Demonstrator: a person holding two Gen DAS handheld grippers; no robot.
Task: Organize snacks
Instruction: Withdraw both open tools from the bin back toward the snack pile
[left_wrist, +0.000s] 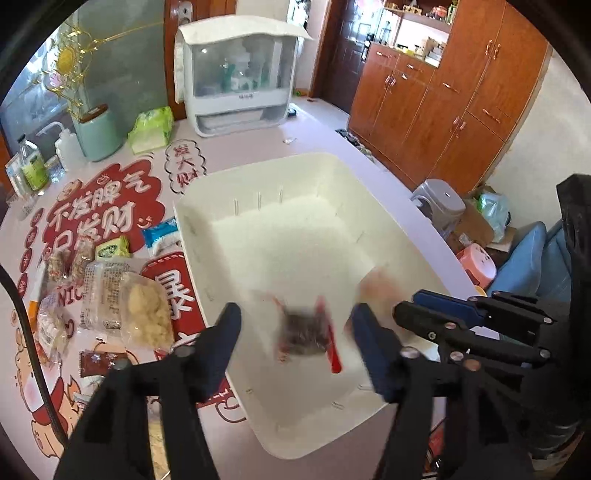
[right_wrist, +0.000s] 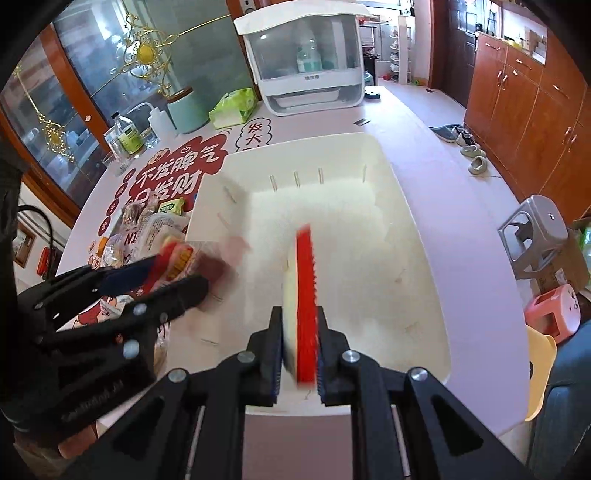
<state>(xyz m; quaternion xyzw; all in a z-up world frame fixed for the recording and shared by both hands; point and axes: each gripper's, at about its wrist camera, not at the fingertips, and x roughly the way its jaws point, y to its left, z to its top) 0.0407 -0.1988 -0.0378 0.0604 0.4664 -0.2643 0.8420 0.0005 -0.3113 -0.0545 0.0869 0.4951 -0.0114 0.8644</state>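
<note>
Bin: one white bin (left_wrist: 373, 236) is seen on the table (left_wrist: 325, 129), ahead of both pairs of fingers.
Left gripper (left_wrist: 295, 350): fingers are spread wide; one blurred dark snack packet (left_wrist: 304, 338) is seen between them, untouched, over the bin floor.
Right gripper (right_wrist: 300, 345): fingers are narrowed on one red-and-white packet (right_wrist: 301, 295), held edge-on above the bin.
Loose snacks: one pile (left_wrist: 107, 295) is seen left of the left fingers, beside the bin; an exact count cannot be made.

A home dining room. Far right stand orange-brown wooden cabinets (left_wrist: 439, 99); slippers (right_wrist: 469, 147) lie on the floor. A white countertop dish cabinet (right_wrist: 306, 59) sits far on the pink printed table (left_wrist: 314, 122).
</note>
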